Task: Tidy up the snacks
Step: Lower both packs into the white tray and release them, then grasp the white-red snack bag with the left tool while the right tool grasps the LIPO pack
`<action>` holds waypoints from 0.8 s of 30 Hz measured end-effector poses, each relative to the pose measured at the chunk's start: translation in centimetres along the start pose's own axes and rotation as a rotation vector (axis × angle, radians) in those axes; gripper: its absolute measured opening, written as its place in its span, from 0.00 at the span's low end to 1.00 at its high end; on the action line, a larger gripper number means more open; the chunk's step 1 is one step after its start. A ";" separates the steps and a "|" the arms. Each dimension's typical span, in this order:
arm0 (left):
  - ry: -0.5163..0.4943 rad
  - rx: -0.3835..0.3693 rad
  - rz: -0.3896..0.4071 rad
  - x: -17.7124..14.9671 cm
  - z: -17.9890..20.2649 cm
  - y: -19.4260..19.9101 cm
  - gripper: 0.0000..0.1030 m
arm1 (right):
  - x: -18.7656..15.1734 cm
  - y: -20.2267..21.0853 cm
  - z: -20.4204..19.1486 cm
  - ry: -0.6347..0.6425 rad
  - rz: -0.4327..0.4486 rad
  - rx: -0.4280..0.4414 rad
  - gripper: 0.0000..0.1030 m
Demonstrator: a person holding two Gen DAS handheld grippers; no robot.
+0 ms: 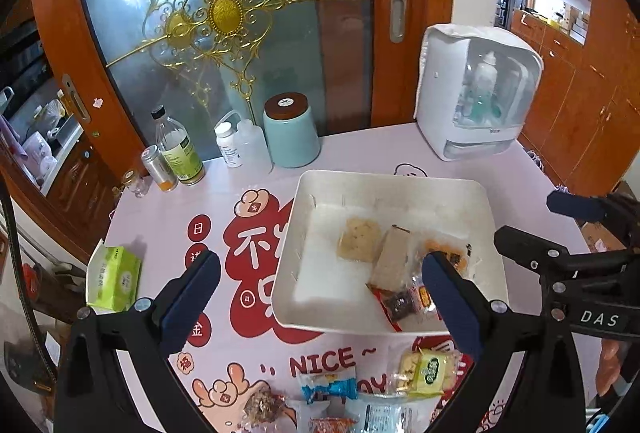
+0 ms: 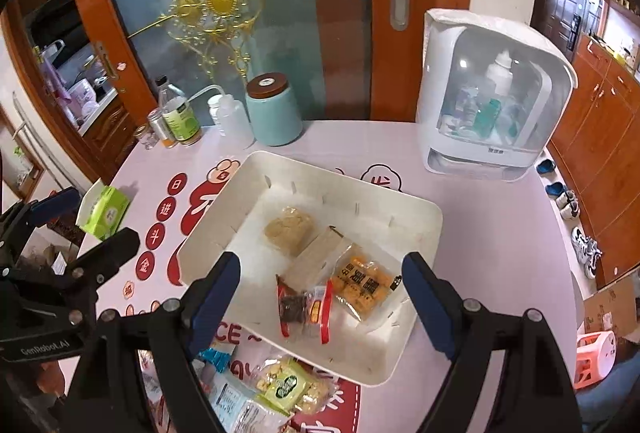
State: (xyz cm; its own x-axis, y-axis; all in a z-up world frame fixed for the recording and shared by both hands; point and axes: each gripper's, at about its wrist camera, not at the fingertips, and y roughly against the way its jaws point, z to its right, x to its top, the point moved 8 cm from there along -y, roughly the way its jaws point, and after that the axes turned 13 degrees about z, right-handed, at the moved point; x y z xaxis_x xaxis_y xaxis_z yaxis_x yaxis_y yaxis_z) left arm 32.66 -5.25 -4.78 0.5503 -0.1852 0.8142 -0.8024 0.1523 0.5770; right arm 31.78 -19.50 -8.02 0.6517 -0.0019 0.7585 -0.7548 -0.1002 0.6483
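A white tray (image 1: 488,233) (image 2: 416,233) sits mid-table and holds several wrapped snacks: a pale square cake (image 2: 289,229), a beige bar (image 2: 316,253), an orange cracker pack (image 2: 362,283) and a red-edged dark snack (image 2: 304,307). More packets lie loose on the table in front of the tray, among them a green-labelled biscuit pack (image 1: 428,373) (image 2: 288,387) and a blue-striped packet (image 1: 328,387). My left gripper (image 1: 320,297) is open and empty above the tray's near left edge. My right gripper (image 2: 320,303) is open and empty above the tray.
At the table's back stand a teal canister (image 1: 290,131), several bottles (image 1: 178,149) and a white cabinet-like appliance (image 1: 476,93). A green tissue box (image 1: 114,279) lies at the left edge. A glass door is behind. The right gripper shows in the left wrist view (image 1: 560,233).
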 end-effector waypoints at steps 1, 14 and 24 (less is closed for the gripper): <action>-0.008 0.000 0.001 -0.1 0.2 0.5 0.97 | 0.0 0.4 -0.2 0.007 0.003 0.006 0.81; -0.019 -0.029 -0.010 -3.8 2.5 7.0 0.97 | -3.0 7.2 -0.4 0.095 0.059 0.022 0.81; -0.057 -0.016 -0.054 -10.5 2.0 11.2 0.97 | -9.5 10.0 -1.0 0.197 0.037 0.077 0.81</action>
State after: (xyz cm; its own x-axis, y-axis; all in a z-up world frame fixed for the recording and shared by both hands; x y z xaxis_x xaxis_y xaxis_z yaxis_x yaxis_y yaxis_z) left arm 17.45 -3.56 -6.99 0.5782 -0.2481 0.7772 -0.7679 0.1563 0.6212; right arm 18.02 -19.54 -8.68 0.5908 0.1869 0.7849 -0.7650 -0.1794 0.6185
